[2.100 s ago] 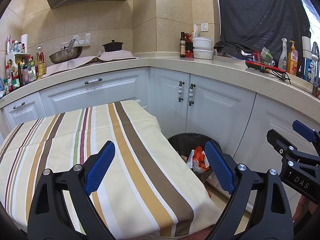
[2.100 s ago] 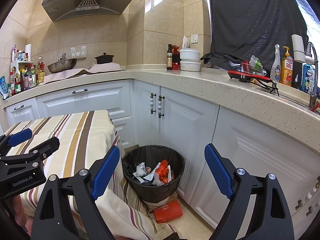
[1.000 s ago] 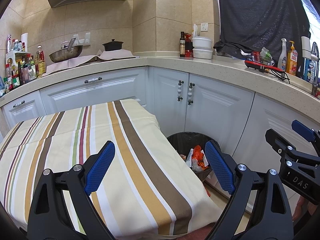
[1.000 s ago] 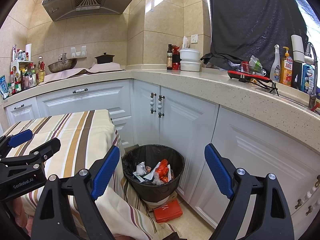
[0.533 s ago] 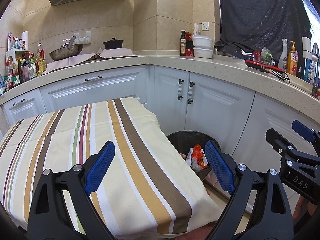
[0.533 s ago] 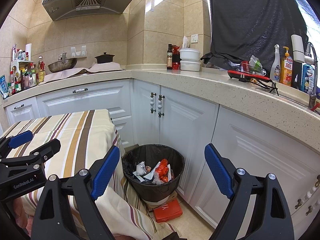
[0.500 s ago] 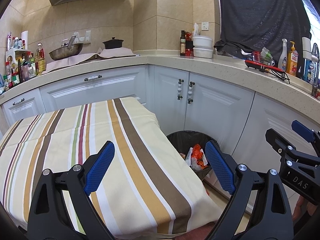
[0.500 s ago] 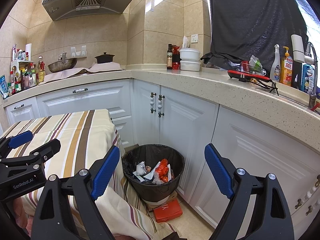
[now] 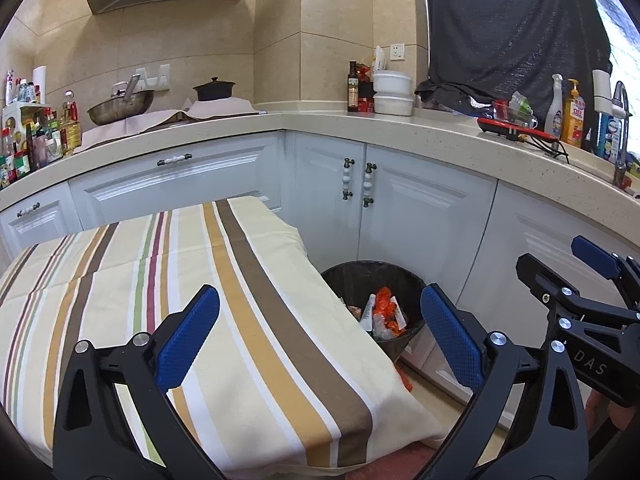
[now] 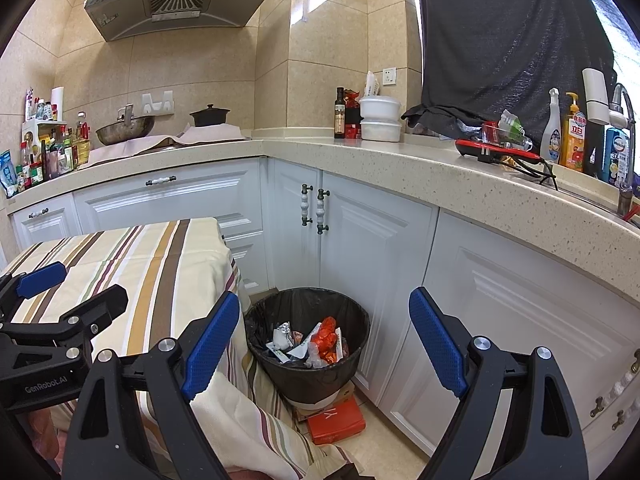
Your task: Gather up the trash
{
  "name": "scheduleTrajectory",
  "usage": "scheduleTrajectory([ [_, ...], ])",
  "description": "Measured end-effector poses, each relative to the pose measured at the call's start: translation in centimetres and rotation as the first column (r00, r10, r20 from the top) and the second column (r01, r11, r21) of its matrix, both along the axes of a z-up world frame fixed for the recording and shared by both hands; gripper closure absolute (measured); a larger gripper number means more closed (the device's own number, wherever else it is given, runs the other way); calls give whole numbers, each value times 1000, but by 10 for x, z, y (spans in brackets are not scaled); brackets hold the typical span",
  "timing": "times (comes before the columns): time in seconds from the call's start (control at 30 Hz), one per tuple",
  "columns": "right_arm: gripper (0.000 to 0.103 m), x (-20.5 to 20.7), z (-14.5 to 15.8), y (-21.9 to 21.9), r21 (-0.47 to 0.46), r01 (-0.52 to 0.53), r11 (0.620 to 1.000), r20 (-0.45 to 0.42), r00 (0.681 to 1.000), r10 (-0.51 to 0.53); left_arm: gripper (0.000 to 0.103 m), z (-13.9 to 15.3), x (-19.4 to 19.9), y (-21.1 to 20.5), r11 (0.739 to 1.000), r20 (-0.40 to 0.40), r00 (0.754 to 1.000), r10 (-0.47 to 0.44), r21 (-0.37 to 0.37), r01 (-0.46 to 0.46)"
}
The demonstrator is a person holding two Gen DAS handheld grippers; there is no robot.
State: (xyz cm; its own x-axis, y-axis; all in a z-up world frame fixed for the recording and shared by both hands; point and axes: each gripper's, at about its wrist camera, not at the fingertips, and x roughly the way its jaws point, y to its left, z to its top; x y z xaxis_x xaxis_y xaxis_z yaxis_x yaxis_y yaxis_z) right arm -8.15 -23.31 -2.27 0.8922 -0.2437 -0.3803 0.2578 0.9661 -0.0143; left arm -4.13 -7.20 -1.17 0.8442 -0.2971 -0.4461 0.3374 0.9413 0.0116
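Nothing has shifted much since the earlier frames: both grippers hang where they were, jaws spread wide and holding nothing. Trash (image 10: 320, 344) lies in the bin (image 10: 308, 376) on the floor, just right of the table (image 9: 120, 280) and near the cabinets (image 10: 360, 240). From the right gripper (image 10: 324, 332) the bin sits between the fingers, farther off and lower. The left gripper (image 9: 320, 332) hovers level over the table's near right corner, bin just beyond its right finger. Table edge hides part of the bin in the left view; individual trash pieces are hard to tell apart.
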Motion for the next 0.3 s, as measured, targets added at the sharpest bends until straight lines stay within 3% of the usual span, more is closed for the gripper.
scheduleTrajectory([
  [0.3,19,7,-1,8,-3,-36,999,-4,999,36,5,-2,17,14,998,-46,997,65,19,-64],
])
